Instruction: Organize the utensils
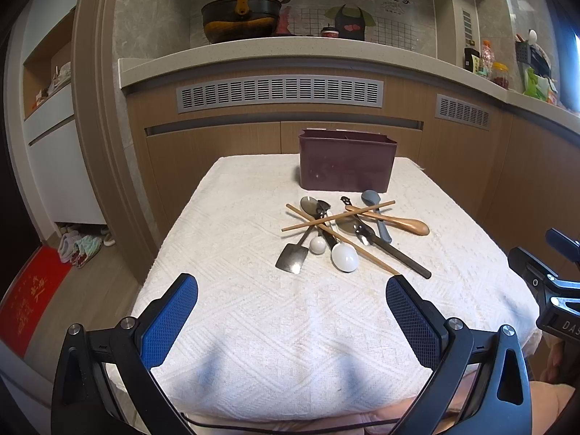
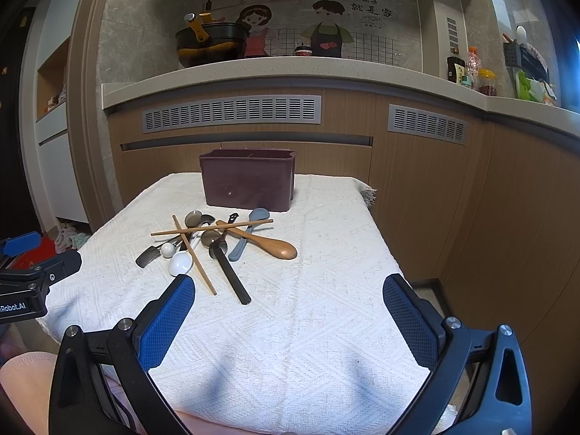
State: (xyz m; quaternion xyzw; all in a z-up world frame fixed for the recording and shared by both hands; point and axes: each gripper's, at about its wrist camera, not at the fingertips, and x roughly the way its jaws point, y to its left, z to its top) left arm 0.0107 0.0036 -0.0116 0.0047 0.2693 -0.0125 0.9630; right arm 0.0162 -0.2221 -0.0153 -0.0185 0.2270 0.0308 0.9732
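A dark maroon utensil holder [image 1: 346,161] [image 2: 248,183] stands at the far end of a table under a white cloth [image 1: 253,308] [image 2: 308,326]. In front of it lies a jumbled pile: two wooden chopsticks [image 1: 337,215] [image 2: 212,227] crossed, a wooden spoon [image 1: 397,222] [image 2: 268,242], a grey-blue spoon [image 1: 377,214] [image 2: 246,233], a white spoon [image 1: 344,257] [image 2: 180,264], a small black spatula [image 1: 291,257] [image 2: 148,256] and a long black-handled tool [image 1: 395,253] [image 2: 232,275]. My left gripper [image 1: 291,288] and my right gripper [image 2: 289,288] hover open over the near cloth, holding nothing.
Wooden kitchen cabinets with grey vents [image 1: 279,94] and a pale counter rise behind the table. A black wok [image 1: 241,18] sits on the counter, with jars and bottles [image 2: 471,72] at the right. Slippers [image 1: 79,246] and a red mat [image 1: 32,297] lie on the floor at the left.
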